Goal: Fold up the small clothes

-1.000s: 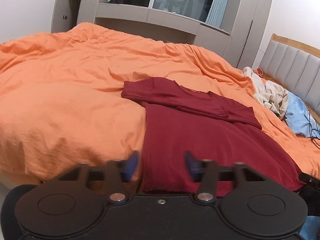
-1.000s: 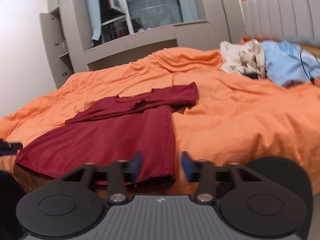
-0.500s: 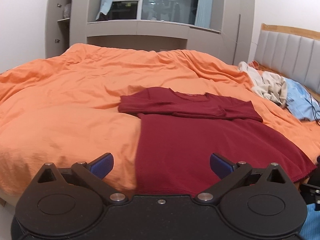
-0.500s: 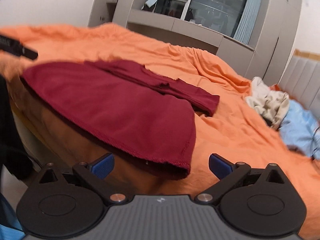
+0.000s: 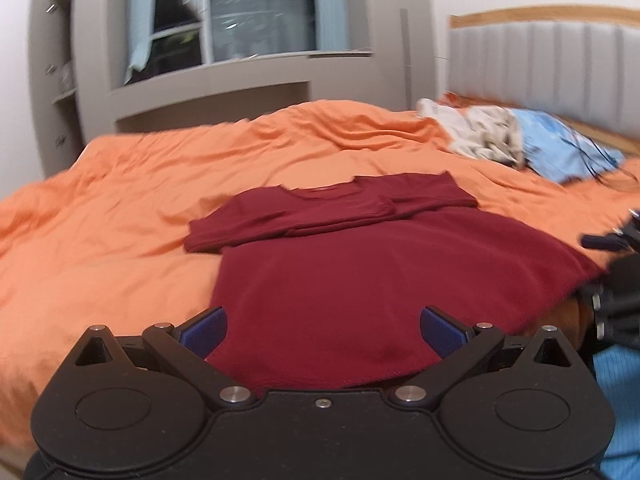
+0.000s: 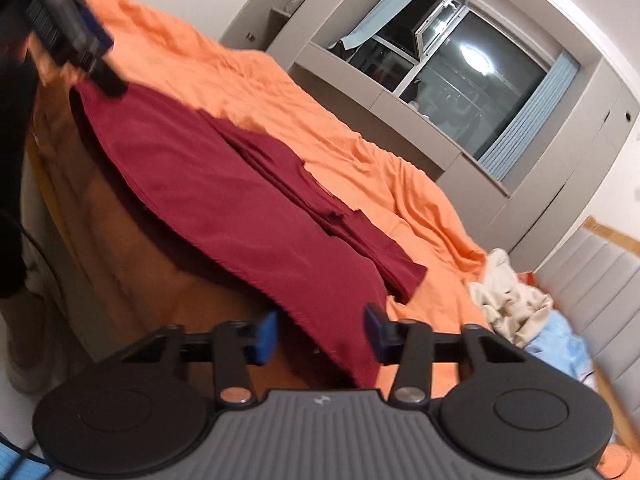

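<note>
A dark red T-shirt [image 5: 360, 264] lies flat on the orange bed cover [image 5: 120, 216], sleeves folded in across its top, hem at the bed's near edge. My left gripper [image 5: 323, 330] is wide open just before the hem, holding nothing. In the right wrist view the shirt [image 6: 224, 196] runs diagonally, and my right gripper [image 6: 320, 330] is open with the shirt's right hem corner lying between its blue pads [image 6: 266, 336], not pinched. The left gripper [image 6: 76, 40] shows at the upper left, by the other hem corner.
A cream garment [image 5: 480, 136] and a blue one [image 5: 560, 156] with a black cable lie heaped near the grey padded headboard [image 5: 560, 64]. Grey wardrobes and a window [image 5: 248, 12] stand behind the bed. The bed's side drops off below the shirt [image 6: 120, 264].
Both grippers opened wide from a narrower gap a second ago. The right one has since partly narrowed, tilted and moved up to the shirt's right hem corner. The left view swung right.
</note>
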A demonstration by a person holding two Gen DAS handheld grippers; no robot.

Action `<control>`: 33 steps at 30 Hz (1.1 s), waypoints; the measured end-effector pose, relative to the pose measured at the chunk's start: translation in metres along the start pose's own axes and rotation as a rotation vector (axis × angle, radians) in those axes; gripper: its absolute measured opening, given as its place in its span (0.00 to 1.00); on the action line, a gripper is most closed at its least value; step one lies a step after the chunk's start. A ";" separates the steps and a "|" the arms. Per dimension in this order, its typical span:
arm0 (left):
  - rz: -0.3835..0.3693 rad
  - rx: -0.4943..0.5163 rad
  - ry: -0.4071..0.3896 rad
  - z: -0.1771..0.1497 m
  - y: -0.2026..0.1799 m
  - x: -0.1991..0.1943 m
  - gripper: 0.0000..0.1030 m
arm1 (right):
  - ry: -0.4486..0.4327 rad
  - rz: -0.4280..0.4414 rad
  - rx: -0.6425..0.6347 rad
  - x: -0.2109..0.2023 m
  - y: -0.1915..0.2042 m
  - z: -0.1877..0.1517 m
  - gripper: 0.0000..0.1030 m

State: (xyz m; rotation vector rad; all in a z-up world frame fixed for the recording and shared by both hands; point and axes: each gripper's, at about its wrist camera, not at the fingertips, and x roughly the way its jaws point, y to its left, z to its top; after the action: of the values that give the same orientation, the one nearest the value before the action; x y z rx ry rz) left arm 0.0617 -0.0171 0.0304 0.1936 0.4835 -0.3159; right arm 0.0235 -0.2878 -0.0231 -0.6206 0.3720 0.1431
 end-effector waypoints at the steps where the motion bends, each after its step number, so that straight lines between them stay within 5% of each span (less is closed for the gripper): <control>1: -0.016 0.027 -0.005 -0.003 -0.005 -0.001 1.00 | -0.007 0.003 0.027 0.000 -0.002 0.001 0.45; 4: -0.072 0.097 -0.015 -0.012 -0.022 0.003 1.00 | -0.026 0.032 0.137 0.001 -0.015 0.007 0.23; 10: -0.107 0.163 0.004 -0.021 -0.051 0.025 1.00 | -0.062 0.103 0.405 0.009 -0.053 0.015 0.16; 16: 0.058 0.217 0.071 -0.022 -0.058 0.054 0.99 | -0.075 0.107 0.450 0.011 -0.065 0.014 0.14; 20: 0.078 0.166 0.057 -0.021 -0.043 0.050 0.98 | -0.067 0.107 0.462 0.012 -0.064 0.012 0.14; 23: 0.149 0.179 0.035 -0.021 -0.032 0.043 0.88 | -0.055 0.107 0.450 0.011 -0.060 0.009 0.15; 28: 0.138 0.099 0.001 -0.016 -0.002 0.029 0.54 | -0.010 0.088 0.371 0.010 -0.043 0.004 0.35; 31: 0.129 0.080 -0.017 -0.011 0.004 0.028 0.46 | 0.015 0.094 0.329 0.010 -0.032 0.005 0.64; 33: 0.136 0.093 -0.035 -0.008 0.004 0.028 0.45 | 0.035 0.101 0.283 0.011 -0.024 0.006 0.73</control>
State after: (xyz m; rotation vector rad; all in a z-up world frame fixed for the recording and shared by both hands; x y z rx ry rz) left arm 0.0826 -0.0186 0.0104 0.3093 0.4187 -0.2081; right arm 0.0416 -0.3032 -0.0098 -0.3250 0.4488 0.1728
